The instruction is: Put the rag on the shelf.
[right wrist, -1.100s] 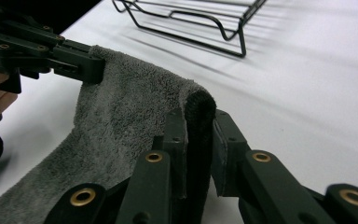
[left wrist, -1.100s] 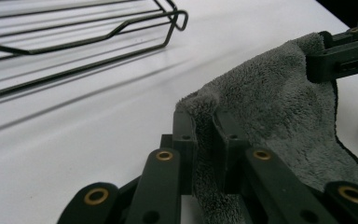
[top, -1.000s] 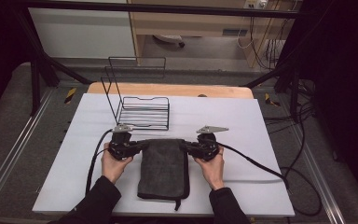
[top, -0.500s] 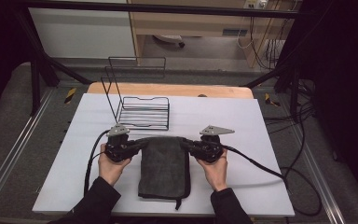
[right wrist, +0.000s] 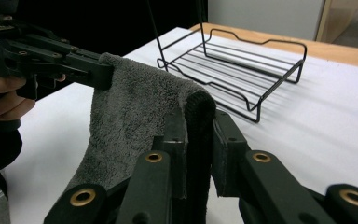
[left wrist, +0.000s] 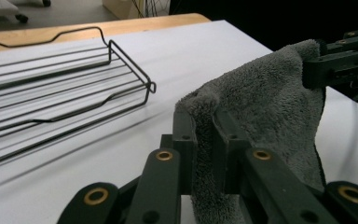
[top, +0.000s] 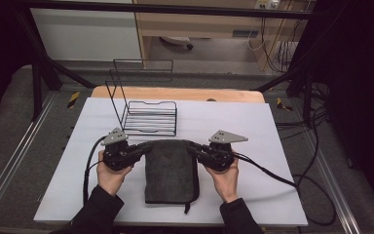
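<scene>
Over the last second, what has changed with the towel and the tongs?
Both tongs, the left and the right, spread slightly apart and edged toward the black wire rack, drawing the top edge of the dark grey terry towel taut. Each stays clamped on its top corner. The rack and the white table have not moved, and the towel's lower end still lies on the table.

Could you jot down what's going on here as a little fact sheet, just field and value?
Work in hand: lifting a grey towel by its two far corners
Left tool: shut on one towel corner
Right tool: shut on the other corner
Towel state: far edge raised, near part on the white table
Nearby: black wire rack, beyond the towel, apart from it
Who holds the tools: a person, one in each hand
</scene>
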Demonstrator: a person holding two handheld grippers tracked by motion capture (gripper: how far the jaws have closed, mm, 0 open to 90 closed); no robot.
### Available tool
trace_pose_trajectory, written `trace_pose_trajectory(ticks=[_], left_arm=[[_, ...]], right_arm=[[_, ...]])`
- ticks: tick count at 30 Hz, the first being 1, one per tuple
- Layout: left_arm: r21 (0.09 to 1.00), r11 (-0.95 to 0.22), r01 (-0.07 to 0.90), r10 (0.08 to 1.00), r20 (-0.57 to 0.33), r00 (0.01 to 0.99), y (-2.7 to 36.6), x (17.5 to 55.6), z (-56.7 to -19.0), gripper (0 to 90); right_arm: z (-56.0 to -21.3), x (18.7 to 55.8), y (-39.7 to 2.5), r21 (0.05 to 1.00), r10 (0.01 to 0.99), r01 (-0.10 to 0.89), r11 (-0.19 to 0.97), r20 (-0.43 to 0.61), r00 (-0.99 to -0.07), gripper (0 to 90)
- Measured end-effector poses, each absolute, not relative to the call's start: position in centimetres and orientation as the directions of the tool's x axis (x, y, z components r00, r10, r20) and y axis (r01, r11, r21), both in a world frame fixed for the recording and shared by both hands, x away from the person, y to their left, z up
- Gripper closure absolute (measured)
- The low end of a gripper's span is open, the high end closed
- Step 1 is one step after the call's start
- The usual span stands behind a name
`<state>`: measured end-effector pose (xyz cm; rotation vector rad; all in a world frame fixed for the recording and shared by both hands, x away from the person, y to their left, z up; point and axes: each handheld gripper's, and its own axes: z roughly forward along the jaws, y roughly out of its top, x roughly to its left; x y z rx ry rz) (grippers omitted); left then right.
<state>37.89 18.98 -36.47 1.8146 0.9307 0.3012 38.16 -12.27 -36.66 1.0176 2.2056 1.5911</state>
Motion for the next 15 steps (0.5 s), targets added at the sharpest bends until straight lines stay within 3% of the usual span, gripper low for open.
trace_pose_trajectory(ticks=[15], left_arm=[[0.92, -0.133, 0.369, 0.704, -0.175, 0.689, 19.1, 36.1, -33.7, 80.8]], right_arm=[[-34.3, 36.7, -12.4, 0.944, 0.66, 0.305, 0.128, 0.149, -0.736, 78.5]])
